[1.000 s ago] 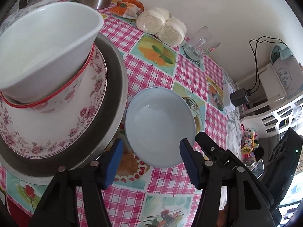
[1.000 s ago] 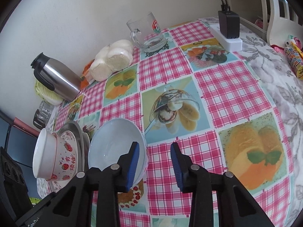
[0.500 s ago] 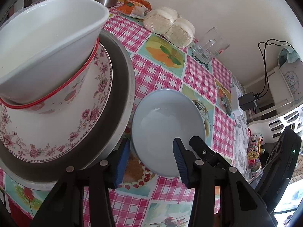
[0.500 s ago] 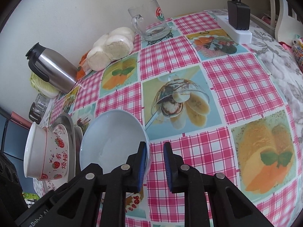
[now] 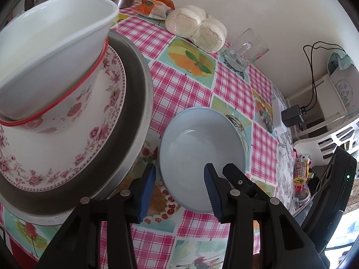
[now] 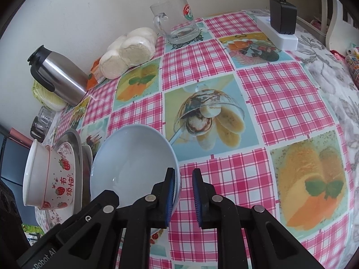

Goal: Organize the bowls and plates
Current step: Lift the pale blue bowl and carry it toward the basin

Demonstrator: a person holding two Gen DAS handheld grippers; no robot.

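Note:
A pale blue bowl (image 5: 202,154) sits on the checked tablecloth; it also shows in the right wrist view (image 6: 132,165). My left gripper (image 5: 179,189) is open, its jaws astride the bowl's near-left rim without closing on it. My right gripper (image 6: 182,196) is open by a narrow gap, its jaws either side of the bowl's right rim. To the left stands a stack: a white bowl (image 5: 51,51) in a strawberry bowl (image 6: 56,179), on a floral plate (image 5: 67,148), on a steel tray (image 5: 134,121).
At the back by the wall are a steel flask (image 6: 58,78), bagged buns (image 6: 130,53), a glass mug (image 6: 177,24) and a power strip with a charger (image 6: 280,29). A white rack (image 5: 332,139) stands beyond the table's right edge.
My left gripper's jaws have narrowed around the blue bowl's rim and moved closer. My right gripper's jaws have closed in from a wide gap to a narrow one at the bowl's right rim.

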